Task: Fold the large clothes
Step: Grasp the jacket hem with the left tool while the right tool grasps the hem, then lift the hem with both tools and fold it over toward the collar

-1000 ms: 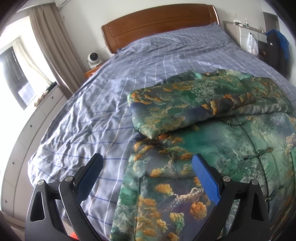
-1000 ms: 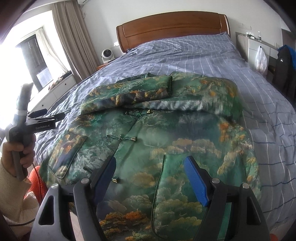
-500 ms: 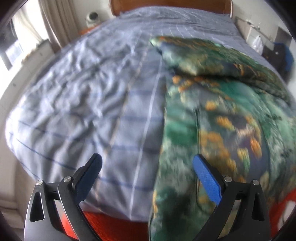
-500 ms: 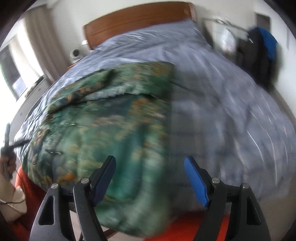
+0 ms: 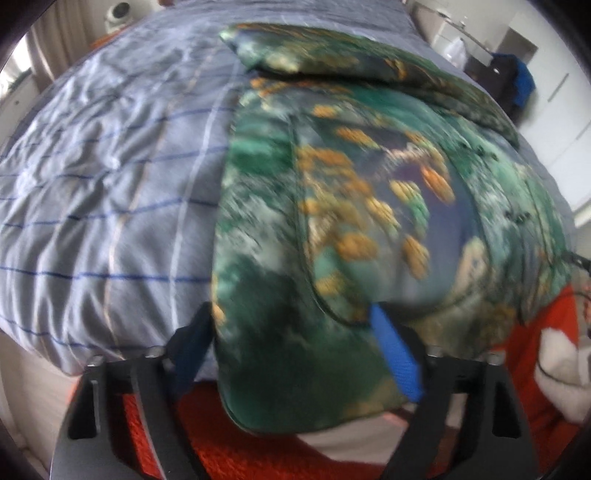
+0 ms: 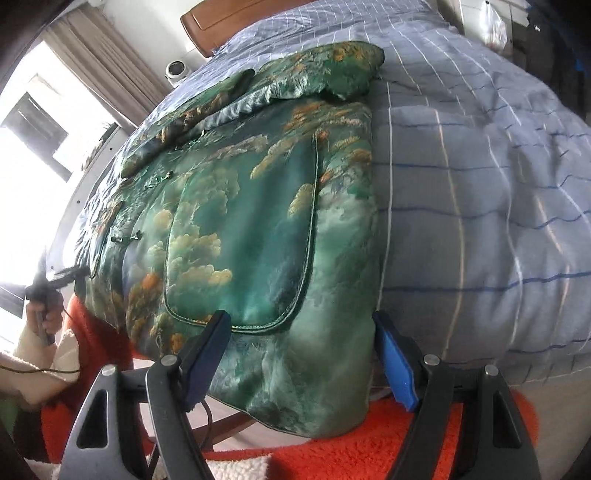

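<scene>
In the left wrist view, the grey-blue checked bedcover [image 5: 110, 184] fills the left half of the frame, and the green patterned jacket [image 5: 351, 192] lies over the centre and right, its hem hanging off the foot of the bed at lower centre. The left hand-held gripper [image 5: 295, 354] sits at the bottom of the frame with its blue pads spread wide to either side of the jacket's lower left corner; motion blur keeps me from telling whether either pad touches the cloth. A folded sleeve [image 5: 332, 55] lies across the top of the jacket in the upper centre, and an orange rug [image 5: 258, 443] shows beneath the hem. In the right wrist view, a window with a brown curtain [image 6: 110, 62] takes the upper left, and at the left edge a hand grips the other tool [image 6: 48, 284]. The jacket [image 6: 258, 206] spreads through the centre, with a piped pocket [image 6: 251, 258] just above the pads. The right hand-held gripper [image 6: 303, 354] is at the bottom centre, jaws wide, straddling the hanging lower right corner of the jacket. The bedcover [image 6: 480, 184] occupies the right side, and a wooden headboard [image 6: 229, 14] sits at the top.
</scene>
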